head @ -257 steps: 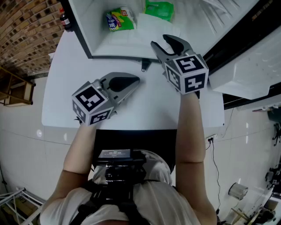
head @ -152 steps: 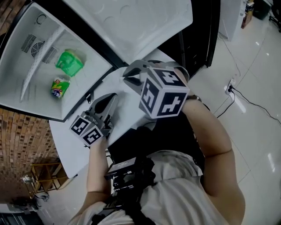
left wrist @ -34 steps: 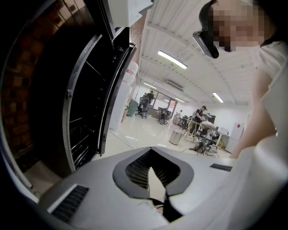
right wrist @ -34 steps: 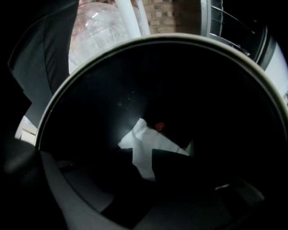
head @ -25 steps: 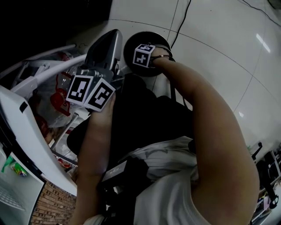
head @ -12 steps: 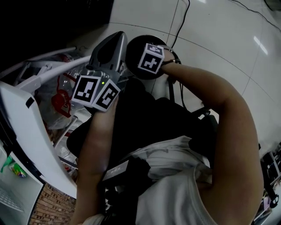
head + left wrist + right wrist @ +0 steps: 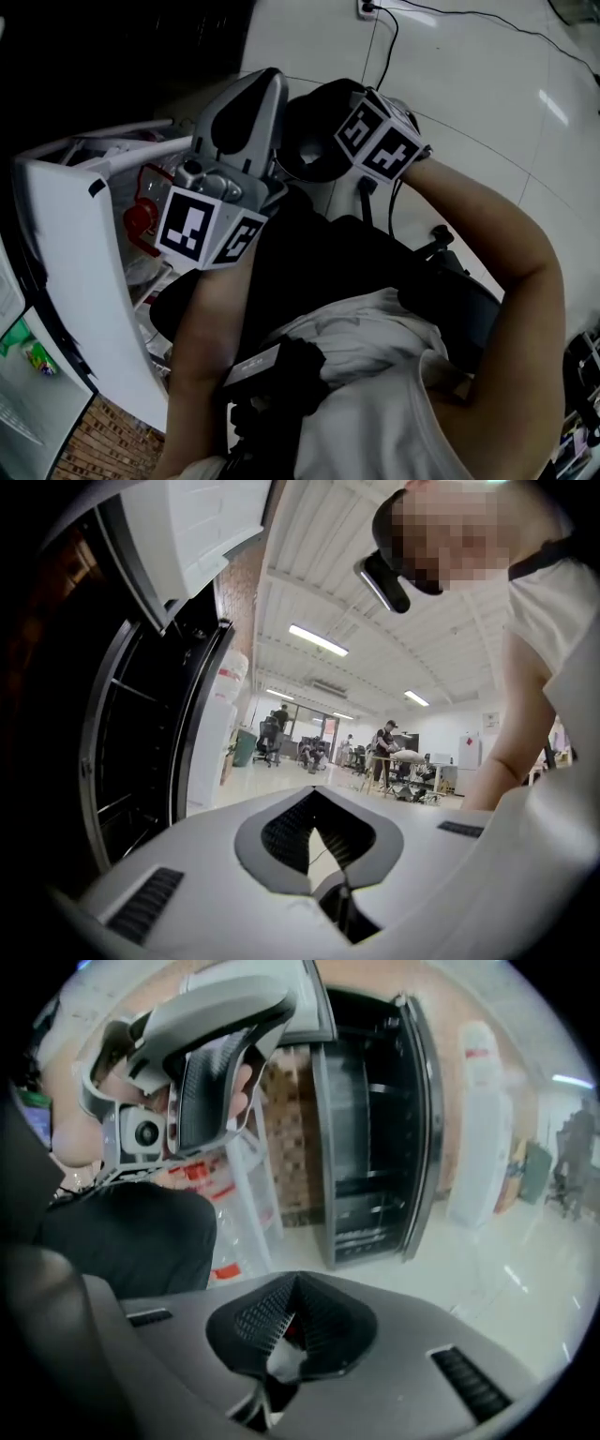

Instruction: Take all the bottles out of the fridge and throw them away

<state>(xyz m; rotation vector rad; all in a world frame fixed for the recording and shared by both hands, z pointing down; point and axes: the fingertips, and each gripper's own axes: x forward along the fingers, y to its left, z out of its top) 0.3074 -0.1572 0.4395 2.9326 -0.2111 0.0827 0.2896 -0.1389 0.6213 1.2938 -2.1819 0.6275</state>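
Three views, taken in turn.

**Head view.** Shows the left gripper point(image 7: 258, 94) raised before the chest, just beside the open fridge door point(image 7: 80, 281). Shows the right gripper point(image 7: 373, 137) above and to the right of the dark bin point(image 7: 314, 155). Places the remaining bottles point(image 7: 142, 217), red-labelled, in the door shelf between the door and the left gripper.

**Left gripper view.** Shows the tongs closed tip to tip, holding nothing. Looks level across a bright hall.

**Right gripper view.** Shows the tongs closed as well. Catches a white-and-red fleck in the gap behind the tips, possibly a bottle label seen through it rather than anything held. Frames more bottles point(image 7: 202, 1180) beneath the left gripper point(image 7: 211, 1054).

**Step in hand, as judged.** Return from the bin to the door shelf for the next bottle. To do it well:
- Spread the right tongs before reaching the shelf.
- Close on a bottle's body below the cap.
- Lift clear of the shelf rail.
- Keep the left gripper out of the path.

**Against the frame a second earlier.** Puts the right gripper higher, off the bin's mouth instead of down at it. Puts the left gripper higher too, and larger in view. Leaves the bottles in the door shelf unchanged.
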